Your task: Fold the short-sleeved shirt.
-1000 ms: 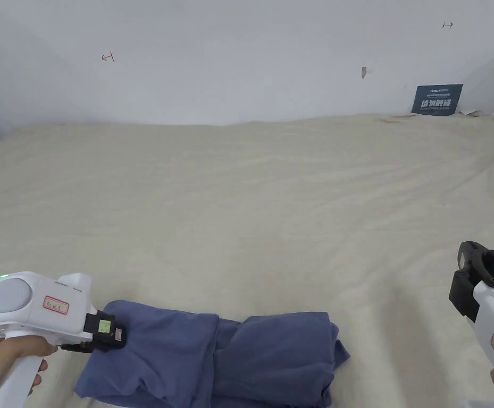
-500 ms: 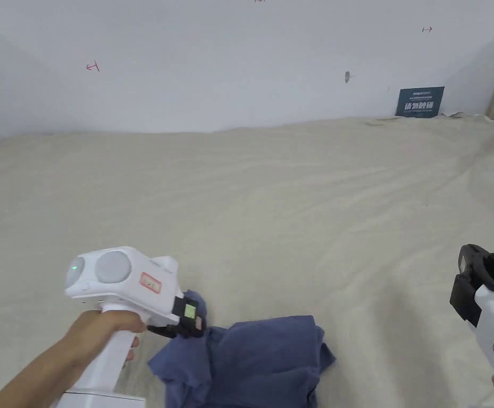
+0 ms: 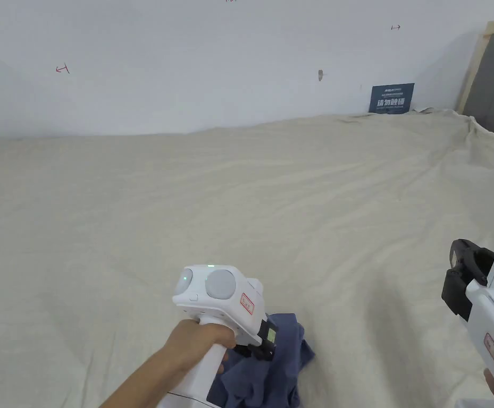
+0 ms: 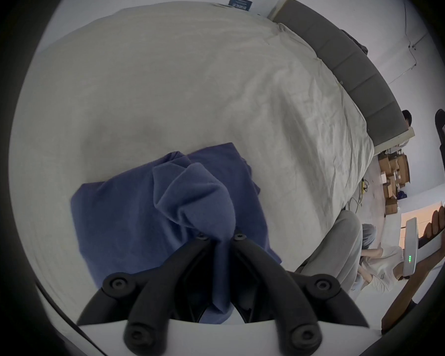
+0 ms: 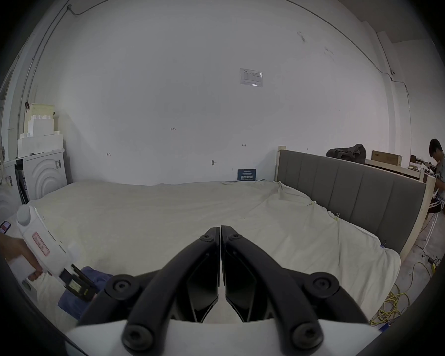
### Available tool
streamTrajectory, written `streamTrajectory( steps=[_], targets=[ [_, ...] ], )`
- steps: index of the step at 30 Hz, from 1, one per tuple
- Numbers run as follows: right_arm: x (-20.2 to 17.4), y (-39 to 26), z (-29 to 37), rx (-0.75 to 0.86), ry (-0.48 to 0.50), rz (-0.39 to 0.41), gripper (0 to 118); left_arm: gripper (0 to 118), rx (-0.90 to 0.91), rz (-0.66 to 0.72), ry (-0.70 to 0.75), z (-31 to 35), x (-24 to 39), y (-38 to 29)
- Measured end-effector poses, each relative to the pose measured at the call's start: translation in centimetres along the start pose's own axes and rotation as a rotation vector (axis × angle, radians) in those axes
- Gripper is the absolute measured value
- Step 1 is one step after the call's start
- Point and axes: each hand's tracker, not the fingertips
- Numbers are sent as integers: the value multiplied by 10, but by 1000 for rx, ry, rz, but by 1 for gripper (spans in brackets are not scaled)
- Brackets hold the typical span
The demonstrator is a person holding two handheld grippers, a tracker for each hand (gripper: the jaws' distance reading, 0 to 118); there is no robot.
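One bed (image 3: 240, 186), cream sheet, takes up most of the head view; all places below are given from it. Grey headboard (image 5: 357, 189) along its right side, white wall (image 3: 214, 64) behind its far edge, a blue sign (image 3: 391, 98) propped at the far right corner.

Shirt (image 4: 144, 212): blue, bunched, lying at the bed's near edge, roughly midway along it. One fold is lifted off the sheet and pinched in the left gripper (image 4: 220, 238), jaws clenched on the cloth, the rest trailing under and beside the jaws. Left hand (image 3: 200, 340) on the white handle.

Right gripper (image 5: 220, 229): jaws pressed together, nothing between them, held above the bed's near right part, well apart from the shirt. In the head view it sits at the right edge (image 3: 461, 276).

Left gripper view shows the lifted fold close up, plus cardboard boxes (image 4: 393, 174) on the floor past the bed's right side. Right gripper view shows a seated person (image 5: 439, 171) beyond the headboard, white foam blocks (image 5: 40, 130) off the bed's left side, yellow cable (image 5: 393, 305) on the floor.
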Motion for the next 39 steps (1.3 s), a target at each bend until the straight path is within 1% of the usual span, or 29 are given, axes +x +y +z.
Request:
streamTrajectory(
  steps=[5,6,7,10,11,12,16,22,25,27,28,30,32,34,35,36,39],
  targets=[
    [7,-1,3,-3,-17,1,1,8,-3,24,12,-13,4,-1],
    [9,-1,3,-3,-19,1,1,13,-4,49,3,-14,2,-1],
    [10,-1,4,-3,-21,0,1,20,-8,60,-15,-14,2,-1],
    [10,-2,4,-6,-23,0,1,88,11,71,-111,-8,5,-3],
    [10,-2,4,-7,-23,0,1,106,2,80,-149,-5,8,-3],
    [9,-2,4,-8,-21,0,1,117,1,80,-167,-2,12,-4],
    [8,-1,5,-7,-17,4,1,117,98,32,-205,23,24,-8],
    [6,3,6,-2,-10,6,1,117,251,26,-163,67,14,-18],
    [5,4,7,3,-7,6,1,113,360,22,-65,84,2,-29],
    [5,5,7,6,-4,6,1,102,437,-11,38,89,-6,-40],
    [5,5,8,7,-3,7,1,93,464,-17,87,89,-11,-45],
    [3,5,7,7,0,7,1,63,497,-28,174,84,-18,-55],
    [2,5,7,6,2,7,1,29,507,-43,218,75,-26,-64],
    [2,4,7,4,3,4,1,18,514,-42,218,64,-33,-74],
    [2,3,7,2,3,3,1,8,522,-42,222,60,-36,-79],
    [3,3,7,1,3,2,1,1,541,-42,215,53,-38,-83],
    [5,1,8,-2,-1,0,1,0,574,-23,199,41,-39,-94]
  ],
)
